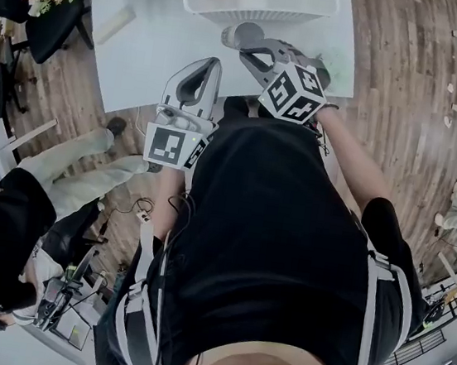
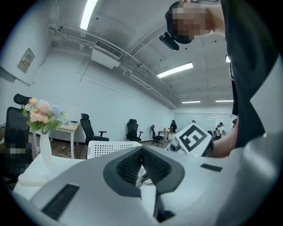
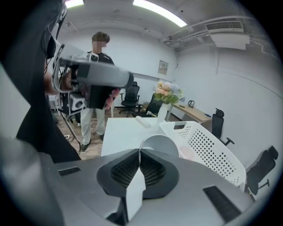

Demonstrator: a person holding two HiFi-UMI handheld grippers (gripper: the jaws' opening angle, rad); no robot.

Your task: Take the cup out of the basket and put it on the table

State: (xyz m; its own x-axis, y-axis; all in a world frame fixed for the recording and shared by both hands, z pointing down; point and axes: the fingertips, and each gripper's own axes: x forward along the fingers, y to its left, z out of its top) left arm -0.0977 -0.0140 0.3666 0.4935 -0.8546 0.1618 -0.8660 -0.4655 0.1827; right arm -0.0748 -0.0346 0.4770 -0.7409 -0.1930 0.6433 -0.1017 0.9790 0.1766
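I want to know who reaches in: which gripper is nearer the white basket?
The right gripper, its shut tip just short of the basket's near wall. The left gripper, also shut, is farther back from it.

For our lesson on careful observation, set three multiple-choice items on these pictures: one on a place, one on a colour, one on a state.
1. The cup is: A on a chair; B in the basket; C on the floor.
2. The basket is: A black; B white; C red.
3. The right gripper has its jaws: A wide apart; B shut on the cup; C shut on nothing.
Key: 1 B, it shows behind the perforated wall; 2 B, white walls; 3 C, the jaws meet, nothing between.
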